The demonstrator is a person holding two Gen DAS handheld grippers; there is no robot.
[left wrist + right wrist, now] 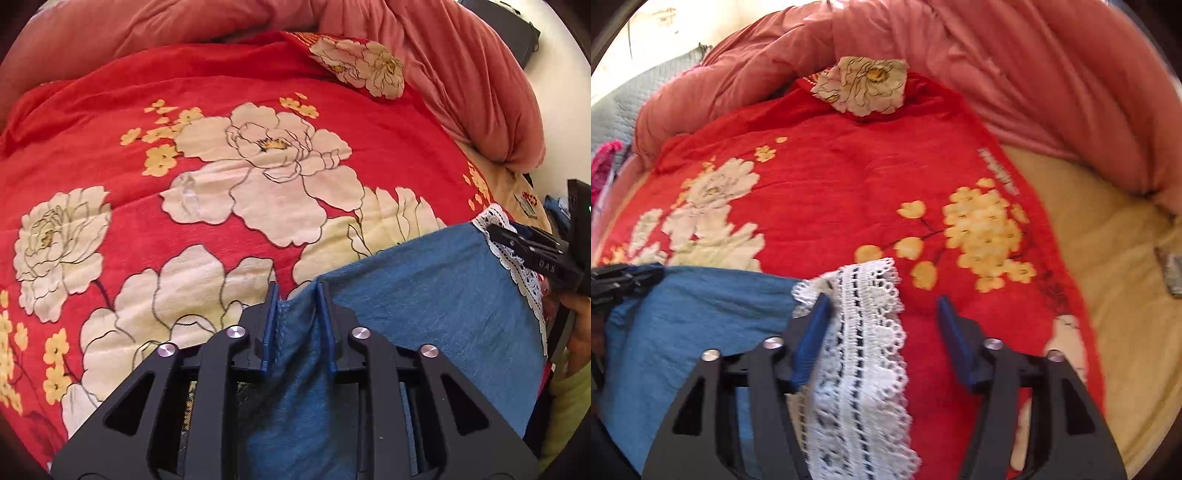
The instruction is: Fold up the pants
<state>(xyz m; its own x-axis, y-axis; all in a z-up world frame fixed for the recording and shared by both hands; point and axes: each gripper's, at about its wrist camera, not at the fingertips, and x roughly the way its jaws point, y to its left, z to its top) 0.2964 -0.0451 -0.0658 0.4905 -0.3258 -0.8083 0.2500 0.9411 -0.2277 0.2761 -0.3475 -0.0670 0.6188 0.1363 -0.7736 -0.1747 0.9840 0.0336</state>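
Nearest to me in the left view, my left tongs [297, 295] stand narrowly apart with a ridge of the blue pants [424, 288] rising between the pads; I cannot tell whether the pads press the cloth. In the right view, my right tongs [882, 314] are spread wide. The white lace trim [864, 350] at the edge of the pants runs down between them, lying against the left pad and well clear of the right one, so nothing is gripped there.

The pants lie spread on a bed, on a red blanket [184, 229] printed with large cream peonies and small yellow blossoms. They cover the near part of it, between the two tongs; in the left view the lace edge sits at the far right, where the right tongs and a hand [580, 325] show.

Beyond the blanket, a tan sheet [1108, 240] shows at the right. Farther back a bunched pink quilt [1034, 74] rings the bed. Past it is a pale wall [665, 33].
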